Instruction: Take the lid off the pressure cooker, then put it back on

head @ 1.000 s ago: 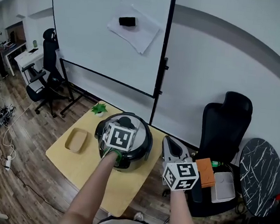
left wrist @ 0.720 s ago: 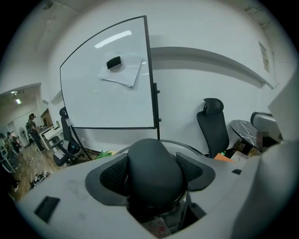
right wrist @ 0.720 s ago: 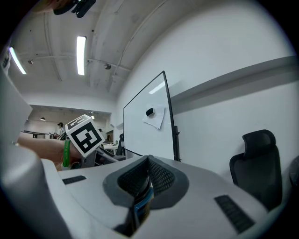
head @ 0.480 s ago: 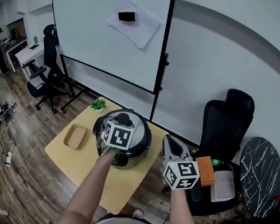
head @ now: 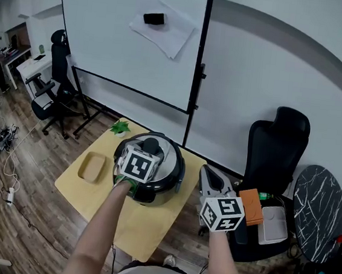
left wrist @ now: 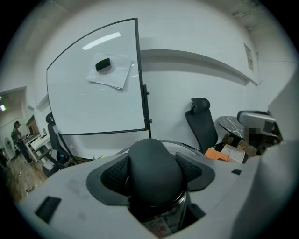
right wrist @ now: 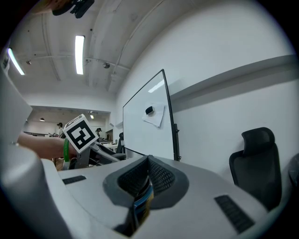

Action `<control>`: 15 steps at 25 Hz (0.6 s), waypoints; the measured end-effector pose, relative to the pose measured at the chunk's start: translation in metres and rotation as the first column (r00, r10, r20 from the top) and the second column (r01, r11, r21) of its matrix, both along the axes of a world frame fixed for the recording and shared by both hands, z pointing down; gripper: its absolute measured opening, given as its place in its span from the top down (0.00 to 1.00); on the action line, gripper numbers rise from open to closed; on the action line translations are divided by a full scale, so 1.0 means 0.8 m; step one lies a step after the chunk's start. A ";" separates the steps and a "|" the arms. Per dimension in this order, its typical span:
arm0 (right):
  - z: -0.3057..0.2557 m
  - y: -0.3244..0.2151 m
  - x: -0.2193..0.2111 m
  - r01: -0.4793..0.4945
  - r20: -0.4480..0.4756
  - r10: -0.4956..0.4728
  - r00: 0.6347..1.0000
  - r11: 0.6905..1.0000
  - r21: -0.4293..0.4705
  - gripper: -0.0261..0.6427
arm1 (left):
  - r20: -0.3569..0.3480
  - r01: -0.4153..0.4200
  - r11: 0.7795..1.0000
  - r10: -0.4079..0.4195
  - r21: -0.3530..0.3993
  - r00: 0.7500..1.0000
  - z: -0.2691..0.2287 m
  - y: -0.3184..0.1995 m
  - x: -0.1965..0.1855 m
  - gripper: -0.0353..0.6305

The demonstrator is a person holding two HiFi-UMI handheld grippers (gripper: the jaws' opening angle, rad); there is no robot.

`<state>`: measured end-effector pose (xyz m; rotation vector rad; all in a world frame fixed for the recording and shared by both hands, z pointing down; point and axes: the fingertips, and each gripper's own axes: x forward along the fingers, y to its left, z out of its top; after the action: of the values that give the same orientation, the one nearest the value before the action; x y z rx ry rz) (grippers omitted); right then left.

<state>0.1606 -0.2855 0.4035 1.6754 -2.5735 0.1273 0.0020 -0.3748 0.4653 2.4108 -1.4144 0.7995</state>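
Black-and-white square markers are being shown on the cubes of the pale grey left gripper (left wrist: 152, 173) and right gripper (right wrist: 146, 179), dark grey cross-hatching on their pads (left wrist: 114, 175). The matte black domed lid knob (left wrist: 154, 158) is being set off against the black-and-silver round pressure cooker (head: 170, 176). Pale yellow is being displayed by the wooden table (head: 85, 198), green by the small leafy plant (head: 121, 129).

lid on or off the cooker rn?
On. In the head view the lid sits on the pressure cooker; the left hand-held gripper is shut on its black knob. Locked or not: cannot tell.
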 end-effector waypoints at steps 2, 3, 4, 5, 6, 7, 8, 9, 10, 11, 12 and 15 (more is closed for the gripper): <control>0.001 0.002 -0.001 -0.006 -0.002 0.006 1.000 1.000 -0.002 0.96 | 0.000 -0.065 0.998 0.065 -0.004 0.998 0.000 0.003 0.002 0.47; 0.001 0.002 -0.002 -0.009 -0.003 0.009 1.000 1.000 -0.003 0.96 | 0.000 -0.095 0.996 0.095 -0.003 0.996 0.000 0.004 0.002 0.47; 0.002 0.003 -0.003 -0.013 -0.005 0.013 1.000 1.000 -0.004 0.96 | -0.001 -0.123 0.992 0.123 -0.001 0.992 -0.001 0.005 0.003 0.47; 0.003 0.004 -0.003 -0.017 -0.006 0.017 1.000 1.000 -0.005 0.96 | -0.003 -0.149 0.989 0.149 0.000 0.989 -0.001 0.005 0.004 0.47; 0.004 0.004 -0.003 -0.022 -0.008 0.022 1.000 1.000 -0.007 0.96 | -0.005 -0.174 0.985 0.174 0.002 0.985 0.000 0.005 0.004 0.47; 0.004 0.005 -0.002 -0.029 -0.010 0.029 1.000 1.000 -0.009 0.96 | -0.007 -0.199 0.980 0.199 0.003 0.980 0.000 0.006 0.005 0.47; 0.005 0.005 -0.002 -0.035 -0.011 0.035 0.999 0.999 -0.012 0.96 | -0.009 -0.225 0.974 0.225 0.004 0.974 -0.001 0.006 0.005 0.47; 0.006 0.006 -0.002 -0.042 -0.013 0.042 0.999 0.999 -0.014 0.96 | -0.011 -0.252 0.968 0.252 0.005 0.968 -0.001 0.006 0.005 0.47; 0.006 0.007 -0.001 -0.049 -0.015 0.048 0.999 0.999 -0.016 0.96 | -0.013 -0.280 0.960 0.281 0.007 0.960 -0.001 0.007 0.006 0.47; 0.007 0.009 -0.001 -0.056 -0.017 0.055 0.998 0.998 -0.019 0.96 | -0.014 -0.310 0.951 0.311 0.009 0.950 -0.002 0.008 0.007 0.47; 0.009 0.011 0.000 -0.062 -0.019 0.062 0.998 0.998 -0.021 0.96 | -0.016 -0.339 0.941 0.339 0.011 0.941 -0.002 0.010 0.008 0.47; 0.012 0.015 0.003 -0.080 -0.023 0.079 0.997 0.996 -0.028 0.96 | -0.012 -0.384 0.923 0.384 0.012 0.923 -0.002 0.012 0.009 0.47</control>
<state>0.1629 -0.2732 0.4134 1.7596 -2.4781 0.1483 0.0093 -0.3655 0.4639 2.7373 -0.9465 0.8559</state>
